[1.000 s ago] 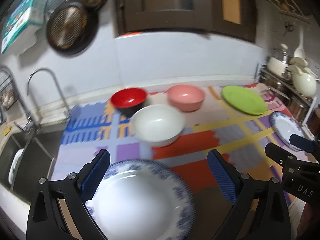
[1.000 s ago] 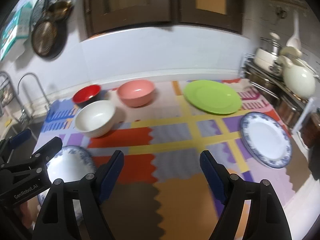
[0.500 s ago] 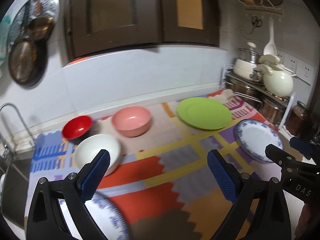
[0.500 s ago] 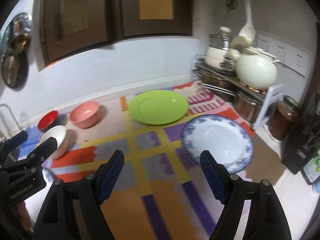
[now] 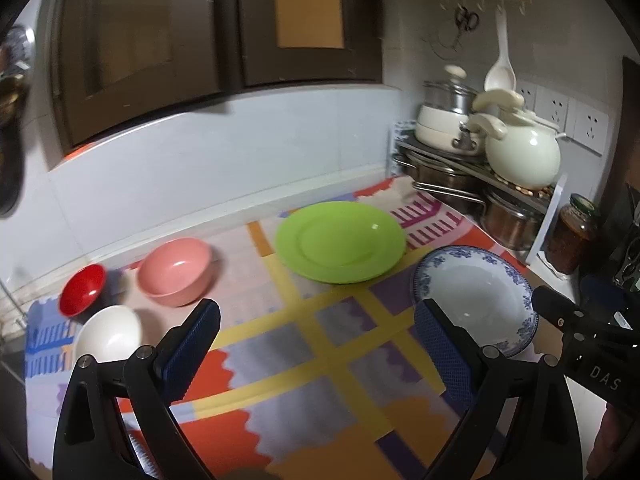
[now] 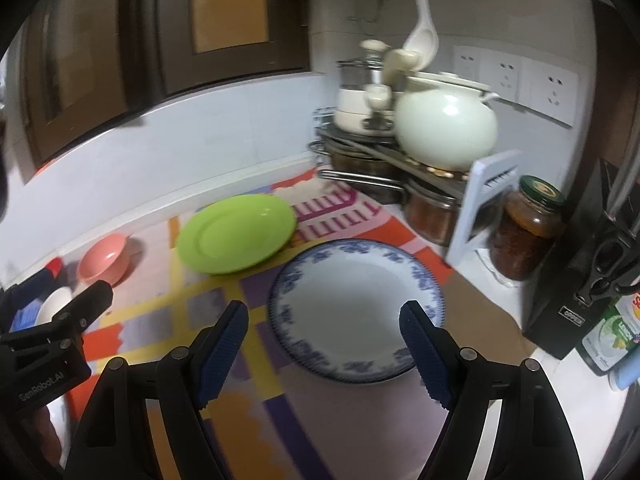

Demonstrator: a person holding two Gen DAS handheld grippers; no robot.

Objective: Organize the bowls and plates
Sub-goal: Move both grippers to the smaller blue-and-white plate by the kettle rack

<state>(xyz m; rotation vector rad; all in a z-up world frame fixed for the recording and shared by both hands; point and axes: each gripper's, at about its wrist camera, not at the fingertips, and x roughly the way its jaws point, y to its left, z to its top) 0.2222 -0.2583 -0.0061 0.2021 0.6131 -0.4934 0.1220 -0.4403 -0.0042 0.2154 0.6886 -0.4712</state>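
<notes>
On the bright patchwork counter mat [image 5: 304, 364], a round white plate with a blue floral rim [image 6: 356, 310] lies flat near the right end, just in front of the metal pot rack [image 6: 384, 160] and a brown glass jar with a dark green lid [image 6: 524, 232]. Right above its near edge hovers the right gripper [image 6: 324, 344], blue-padded fingers [image 6: 222, 344] spread wide and holding nothing. Just behind the patterned plate sits a round lime-green plate [image 5: 340, 242], close beside it though I cannot tell whether their rims touch. Further left stand a salmon-pink bowl [image 5: 176, 272], a small red bowl [image 5: 82, 290] and a plain white bowl [image 5: 108, 334], grouped near one another. Over the middle of the mat the left gripper [image 5: 316, 344] hangs empty too, its fingers wide apart, well short of any dish
</notes>
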